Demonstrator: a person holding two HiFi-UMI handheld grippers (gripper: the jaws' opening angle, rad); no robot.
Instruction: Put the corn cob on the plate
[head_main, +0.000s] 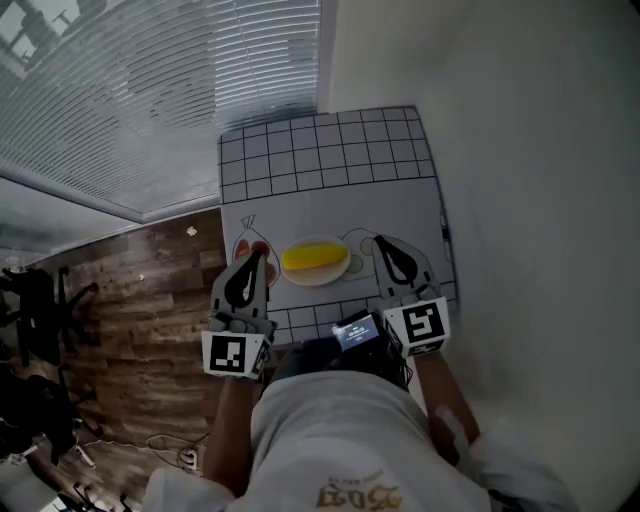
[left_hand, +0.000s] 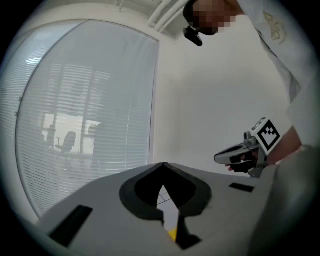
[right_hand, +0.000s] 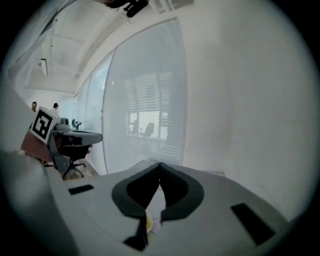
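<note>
A white wall (head_main: 530, 180) fills the right side of the head view, and closed window blinds (head_main: 150, 90) fill the upper left. Below the blinds is a dark wood-plank floor (head_main: 150, 290), with black office chairs (head_main: 35, 310) at its left edge.

The table (head_main: 330, 205) stands in the corner between wall and window. Its top is white, with a black grid on the far part and again along the near edge, and faint drawn outlines on the plain band between.

The person, in a light shirt (head_main: 340, 440), stands at the near edge with one tool in each hand, both held above the table on either side of the plate.

The left hand-held gripper (head_main: 258, 256) has its jaws pressed together at the tips with nothing between them, as its own view shows. The right hand-held gripper (head_main: 380, 242) is the same, with its jaws closed and empty. Each carries a cube with square markers at the back.

The round white plate (head_main: 338, 273) sits on the plain band, between the two tools and clear of both.

The yellow corn cob (head_main: 312, 258) lies on the plate, lengthwise from left to right.

A small lit screen (head_main: 355, 332) shows near the person's chest.
</note>
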